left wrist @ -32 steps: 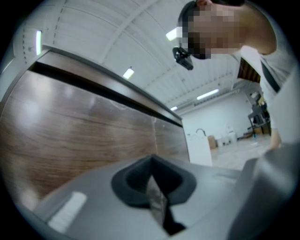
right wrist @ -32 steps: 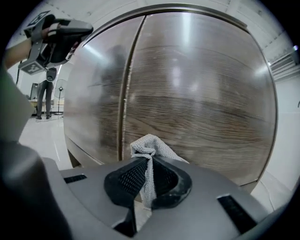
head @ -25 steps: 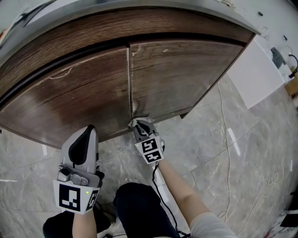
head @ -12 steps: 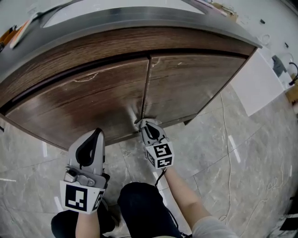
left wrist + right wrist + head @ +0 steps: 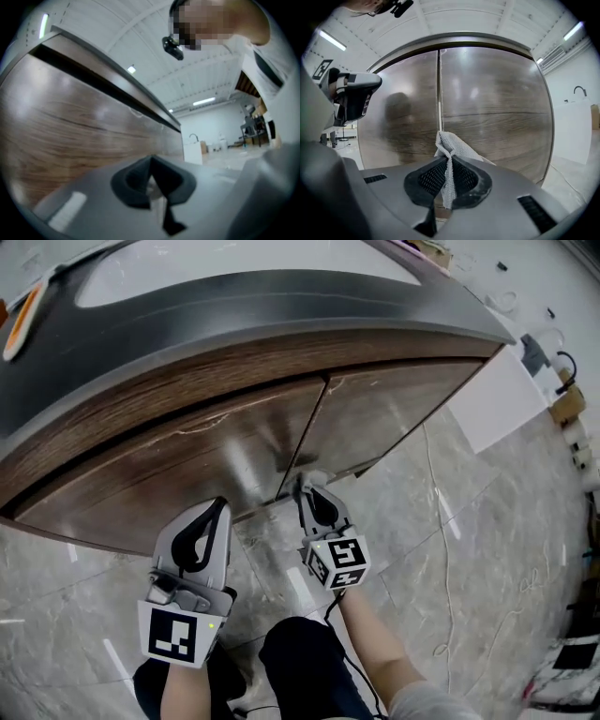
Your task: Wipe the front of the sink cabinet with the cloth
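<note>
Wiping looks partway: R gripper (image 5: 312, 487) clamped on cloth (image 5: 453, 146), pressed low at door seam (image 5: 305, 442) of sink cabinet (image 5: 178, 460). L gripper (image 5: 212, 512) closed, empty, left of seam. Upper fronts prob. left to do.

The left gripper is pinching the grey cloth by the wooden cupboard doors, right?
No. The right gripper pinches the grey knitted cloth by the brown wooden cupboard doors; the right gripper view shows it. The left gripper is shut on nothing.

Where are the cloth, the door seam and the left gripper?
cloth (image 5: 451, 143): right gripper view, bunched fold above the jaws.
door seam (image 5: 439, 93): right gripper view, mid-height.
left gripper (image 5: 221, 505): head view, between its fingertips.
</note>
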`<control>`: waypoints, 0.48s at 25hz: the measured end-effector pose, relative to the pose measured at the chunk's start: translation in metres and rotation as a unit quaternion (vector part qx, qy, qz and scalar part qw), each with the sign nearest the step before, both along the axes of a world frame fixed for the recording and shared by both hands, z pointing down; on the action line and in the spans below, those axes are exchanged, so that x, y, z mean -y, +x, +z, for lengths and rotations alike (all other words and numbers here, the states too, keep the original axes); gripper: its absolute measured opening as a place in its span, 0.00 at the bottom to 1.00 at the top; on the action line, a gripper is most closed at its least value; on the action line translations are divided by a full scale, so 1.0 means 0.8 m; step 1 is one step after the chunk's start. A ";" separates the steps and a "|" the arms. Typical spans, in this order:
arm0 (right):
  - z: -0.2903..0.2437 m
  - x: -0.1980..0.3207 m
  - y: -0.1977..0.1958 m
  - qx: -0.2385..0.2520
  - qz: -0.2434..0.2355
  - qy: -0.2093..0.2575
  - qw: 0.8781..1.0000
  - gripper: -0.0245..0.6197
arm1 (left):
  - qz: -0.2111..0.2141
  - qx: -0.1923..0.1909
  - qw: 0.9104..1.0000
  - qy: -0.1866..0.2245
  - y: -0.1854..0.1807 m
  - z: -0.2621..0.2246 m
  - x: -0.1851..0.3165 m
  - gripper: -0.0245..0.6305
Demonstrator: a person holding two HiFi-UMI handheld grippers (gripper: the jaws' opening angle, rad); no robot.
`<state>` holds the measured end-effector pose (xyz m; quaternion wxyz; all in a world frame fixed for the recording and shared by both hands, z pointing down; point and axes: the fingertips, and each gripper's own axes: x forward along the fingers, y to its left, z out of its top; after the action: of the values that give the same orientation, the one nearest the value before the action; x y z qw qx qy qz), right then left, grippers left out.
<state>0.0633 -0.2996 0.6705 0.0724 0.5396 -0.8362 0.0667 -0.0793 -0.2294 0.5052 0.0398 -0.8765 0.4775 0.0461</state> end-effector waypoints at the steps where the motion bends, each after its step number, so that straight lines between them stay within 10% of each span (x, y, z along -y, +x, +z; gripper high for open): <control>1: -0.009 -0.005 0.000 -0.001 0.007 -0.002 1.000 0.07 | 0.008 0.002 1.000 -0.006 -0.002 -0.004 0.000 0.05; 12: -0.160 -0.070 -0.017 -0.014 0.025 -0.005 1.000 0.07 | 0.044 0.034 0.998 -0.020 -0.010 -0.098 -0.032 0.05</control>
<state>0.0493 -0.2437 0.5428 0.0856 0.5606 -0.8211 0.0651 -0.0871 -0.2038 0.4267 0.0365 -0.8981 0.4381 0.0085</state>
